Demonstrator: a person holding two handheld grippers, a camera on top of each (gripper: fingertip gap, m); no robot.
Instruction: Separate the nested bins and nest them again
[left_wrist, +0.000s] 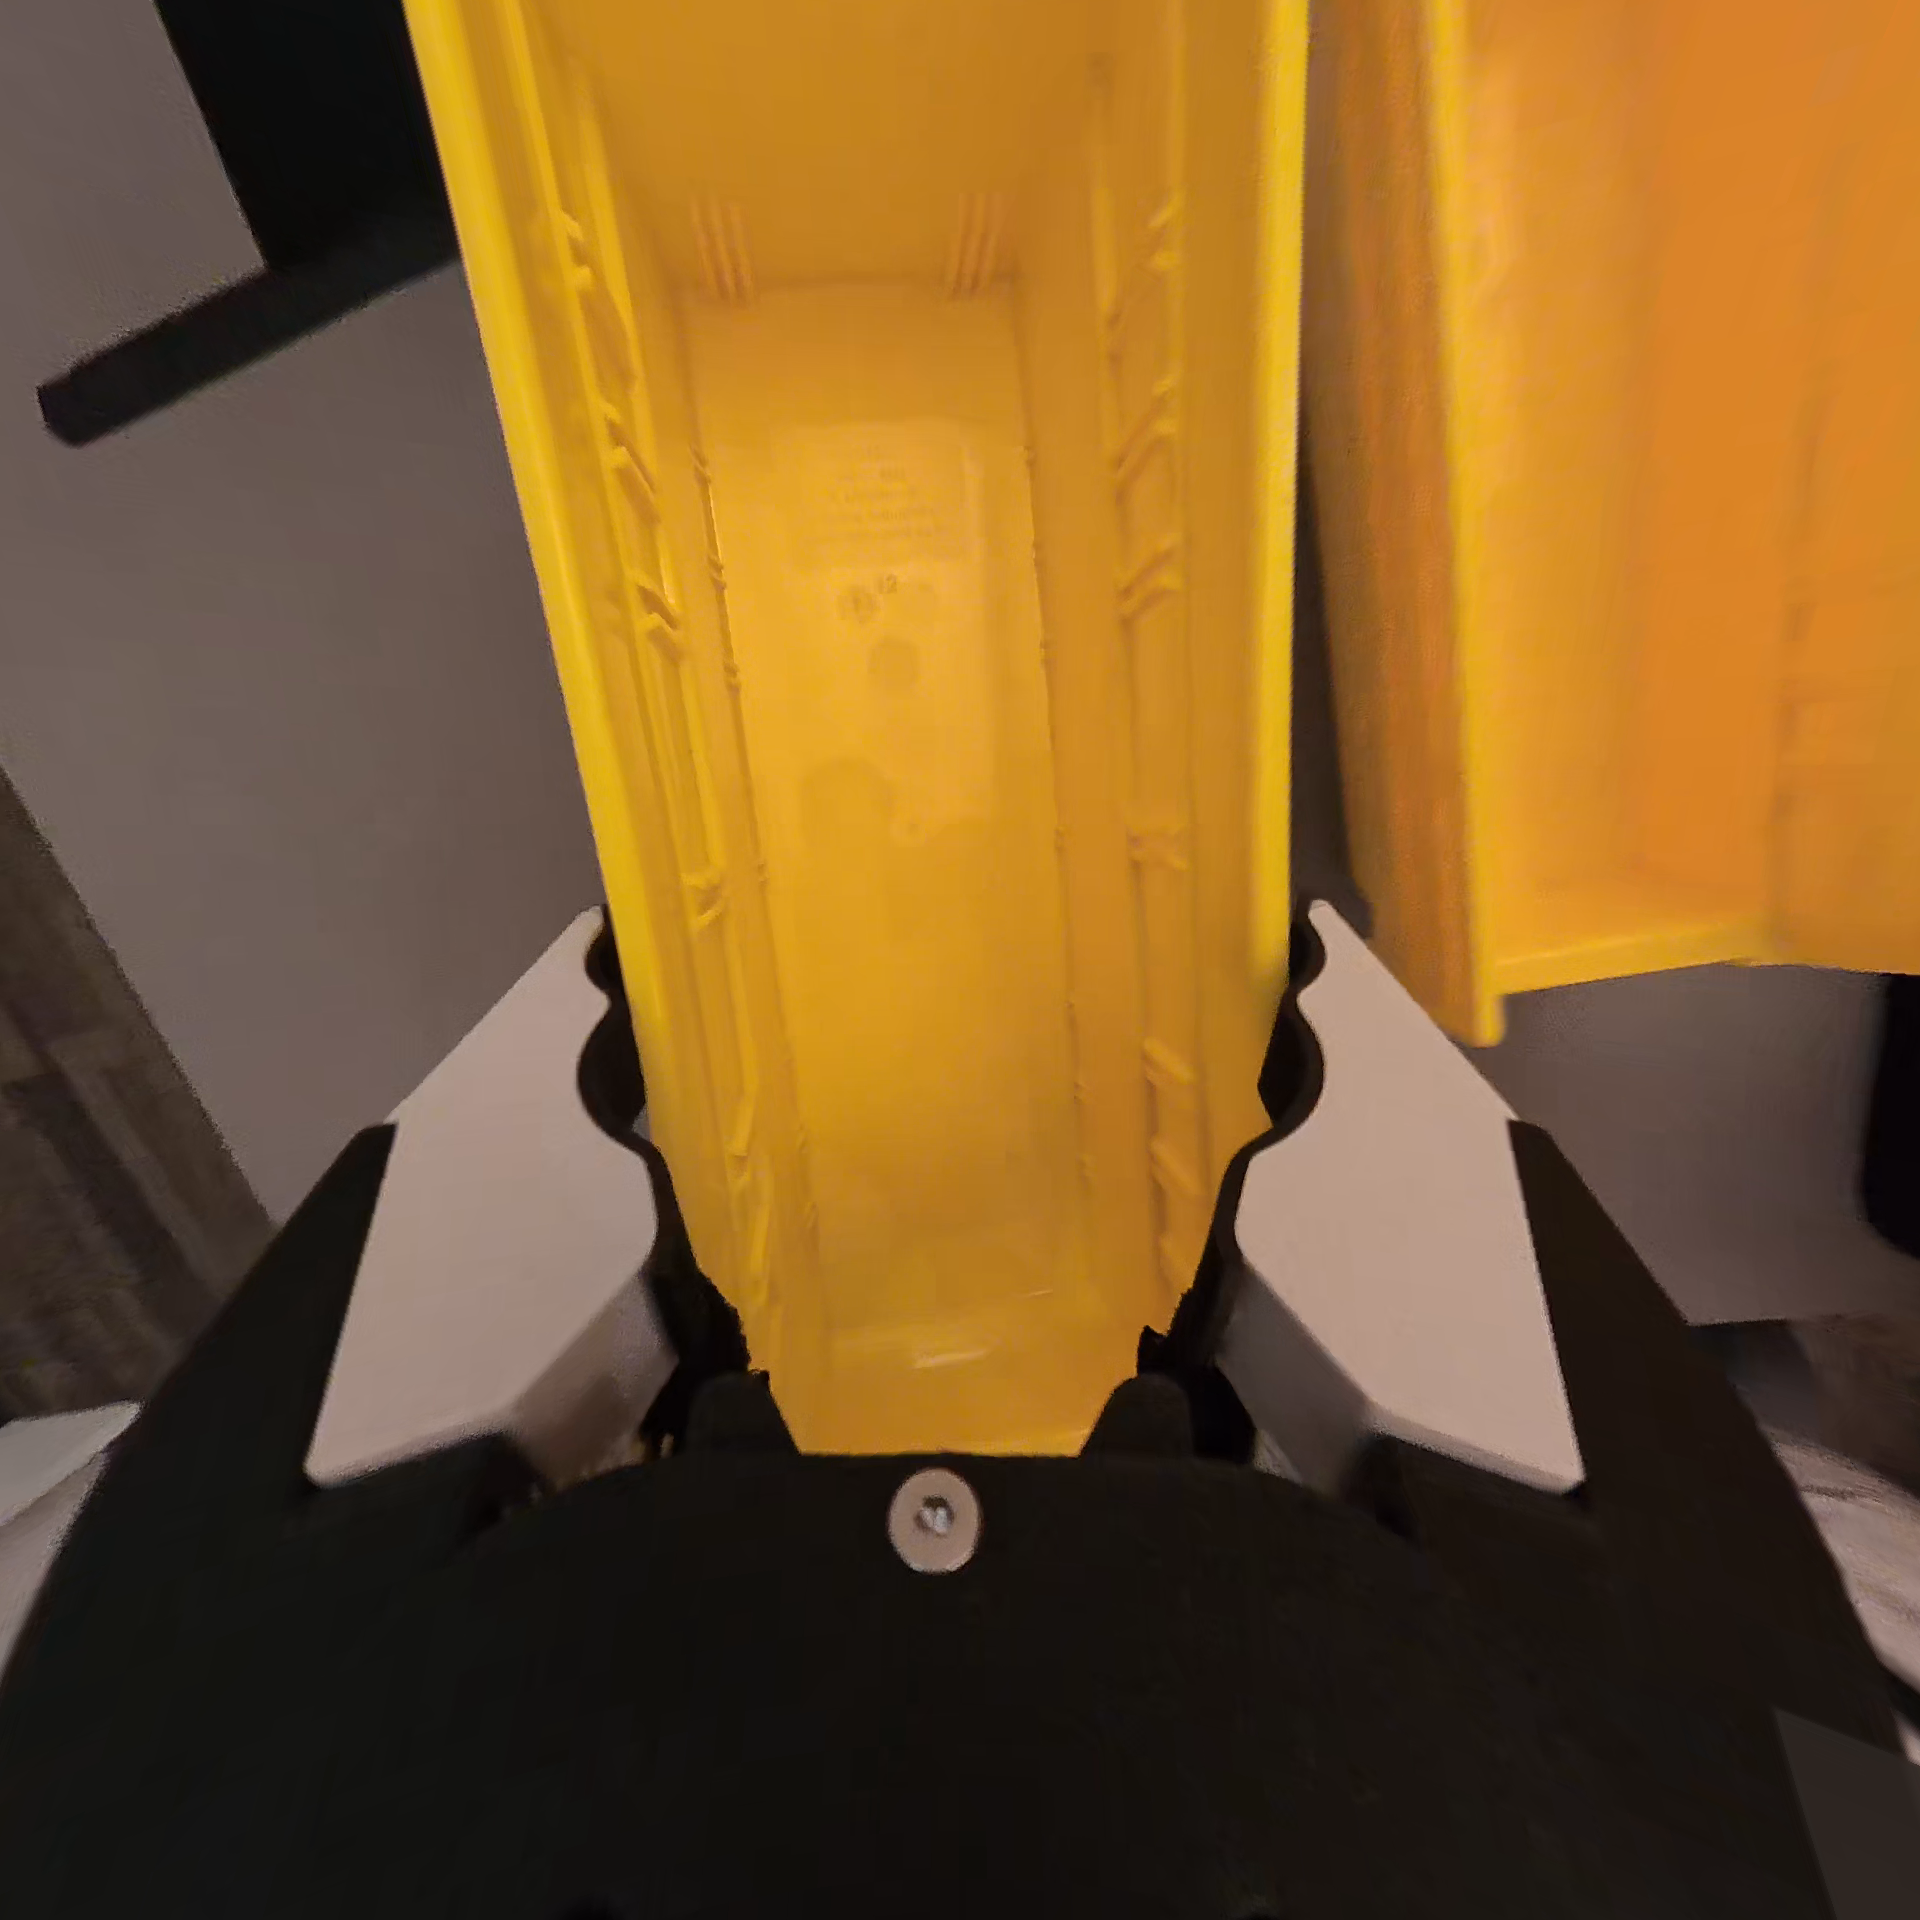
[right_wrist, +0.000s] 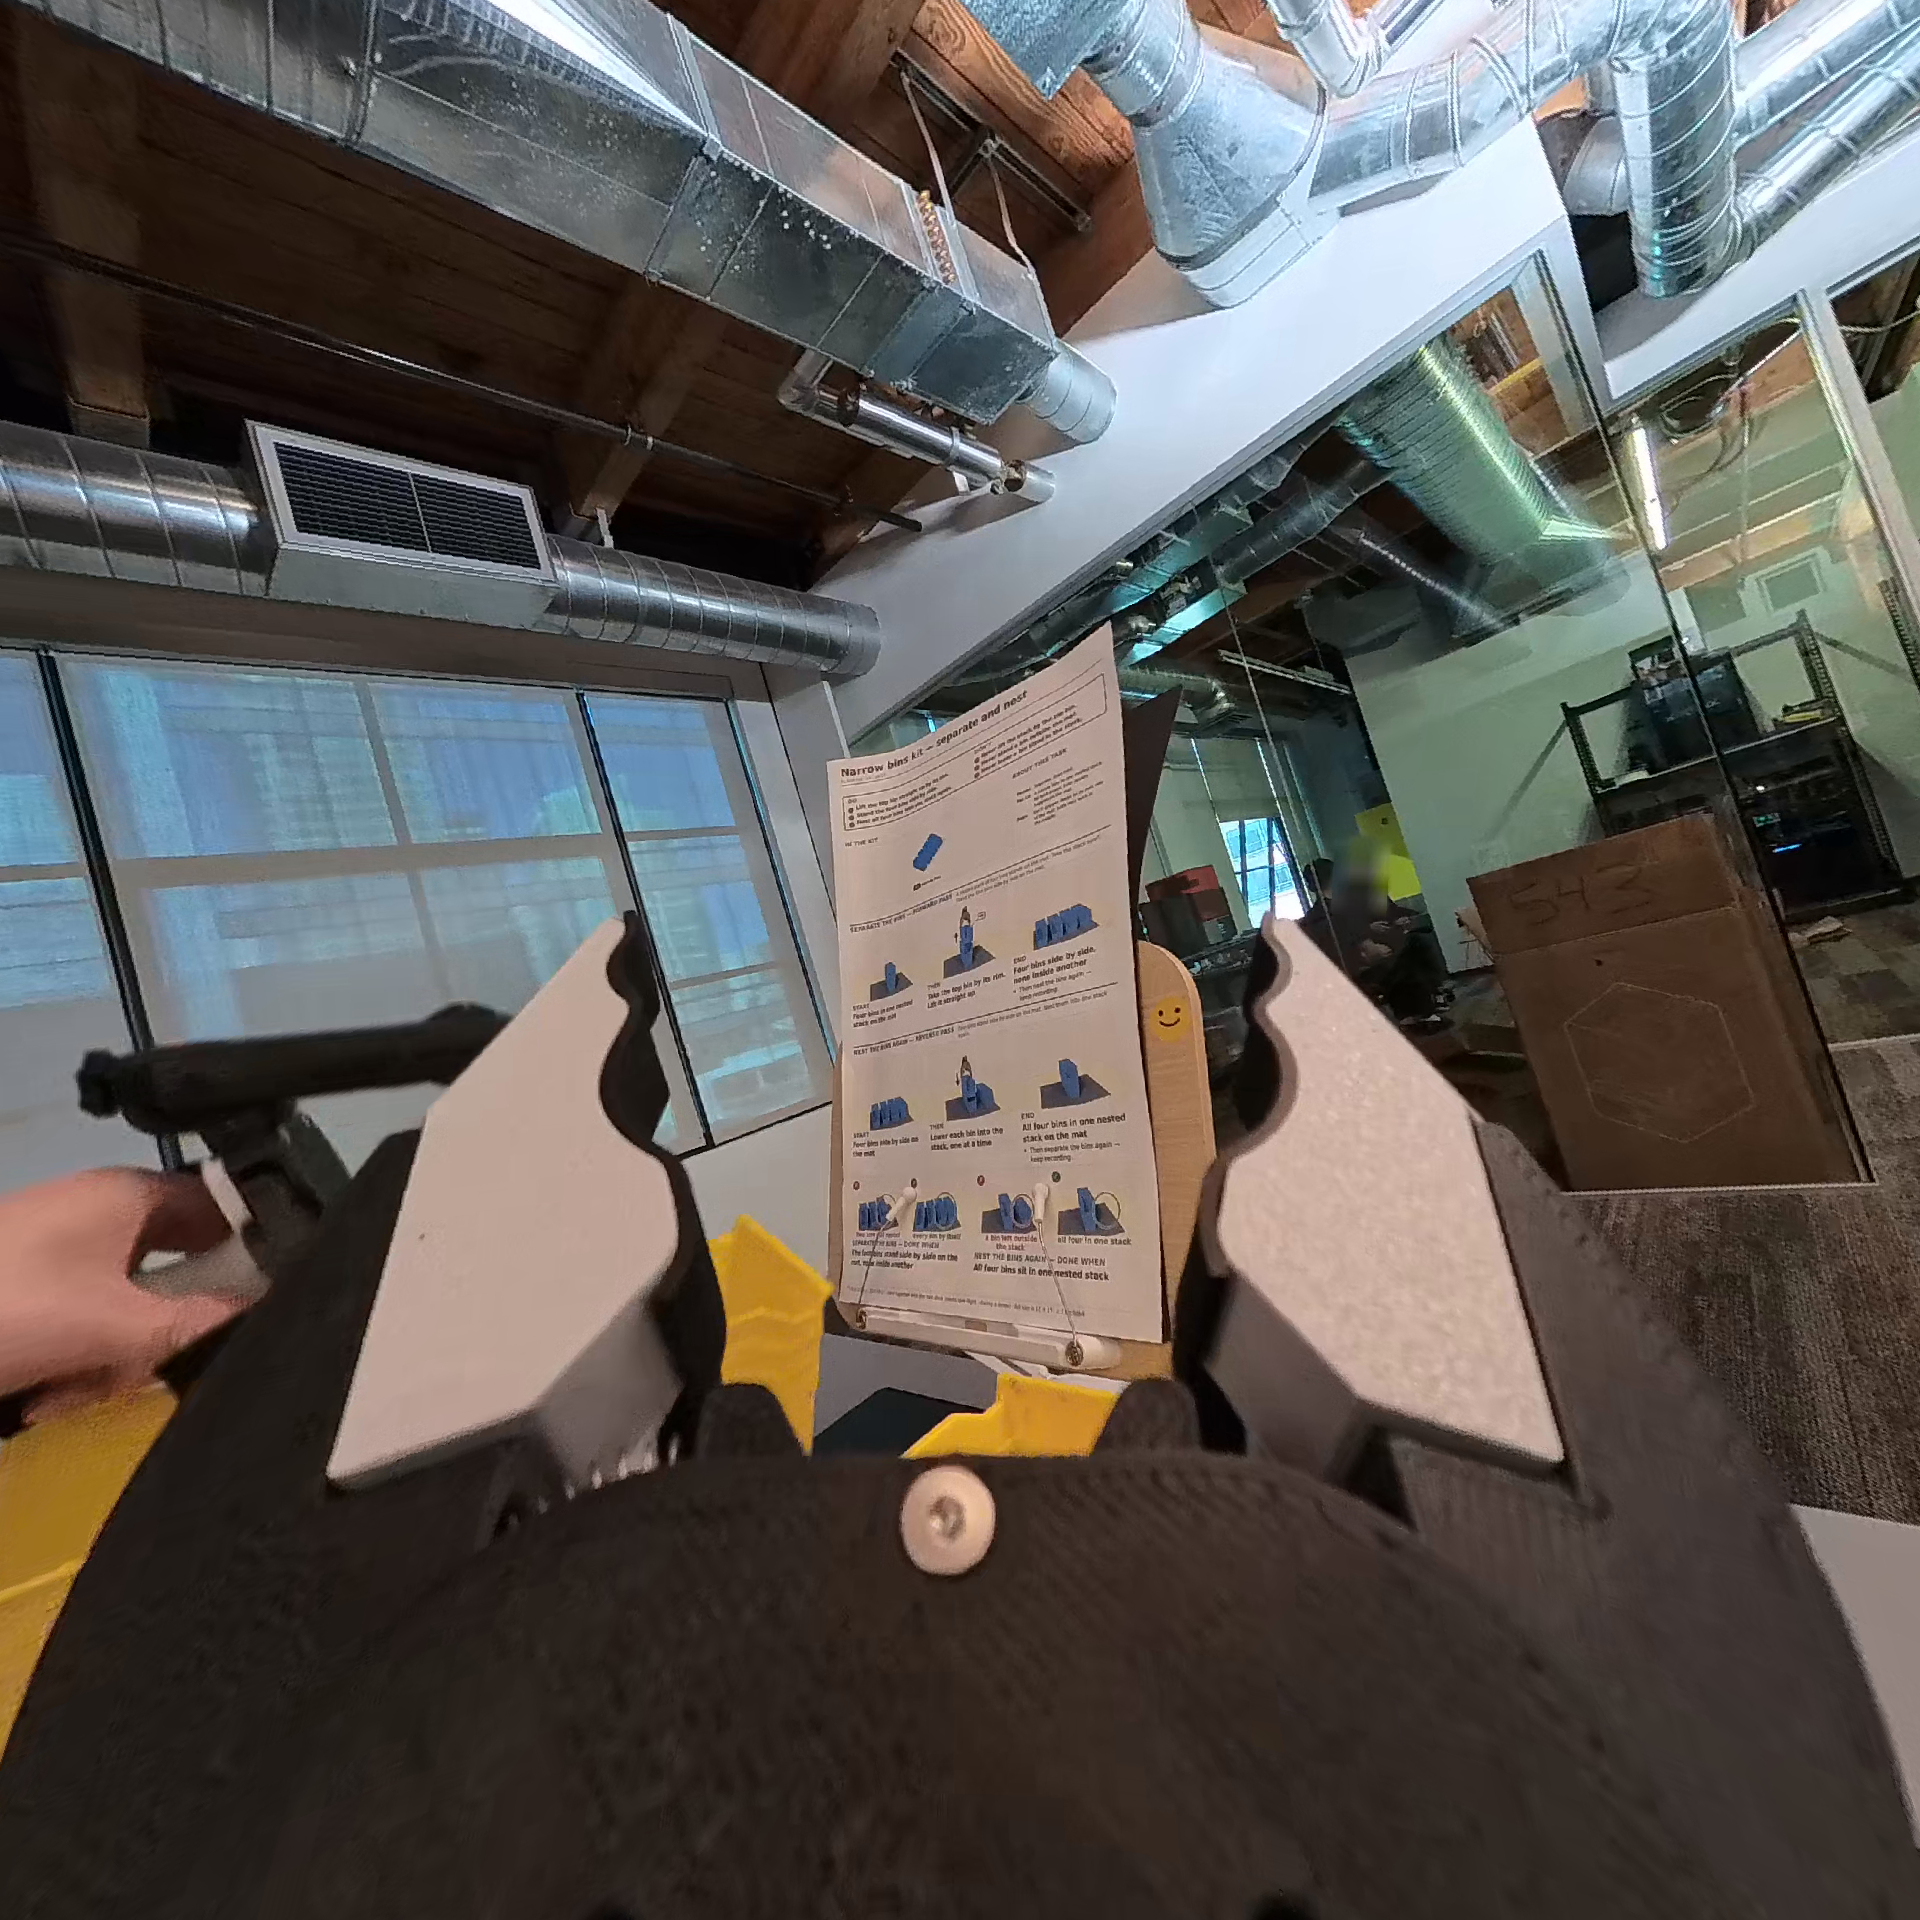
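In the left wrist view my left gripper (left_wrist: 948, 966) is shut on a yellow bin (left_wrist: 894, 727). Its two fingers (left_wrist: 499, 1195) press on the bin's two long side walls near its near end, and I look into the bin's open inside. A second yellow bin (left_wrist: 1621, 520) hangs blurred just to the right of it, apart from my fingers. In the right wrist view my right gripper (right_wrist: 951, 966) points up and is open, with nothing between its fingertips. Yellow bin parts (right_wrist: 774, 1320) show low down near the finger bases. The left gripper's handle (right_wrist: 291, 1060) and a hand (right_wrist: 94, 1278) are at the left.
A printed instruction sheet (right_wrist: 987, 997) stands on a wooden holder (right_wrist: 1169, 1049) straight ahead of the right gripper. A grey tabletop (left_wrist: 260, 675) lies under the bins. A cardboard box (right_wrist: 1652, 997) stands at the right on the carpet. Windows fill the left.
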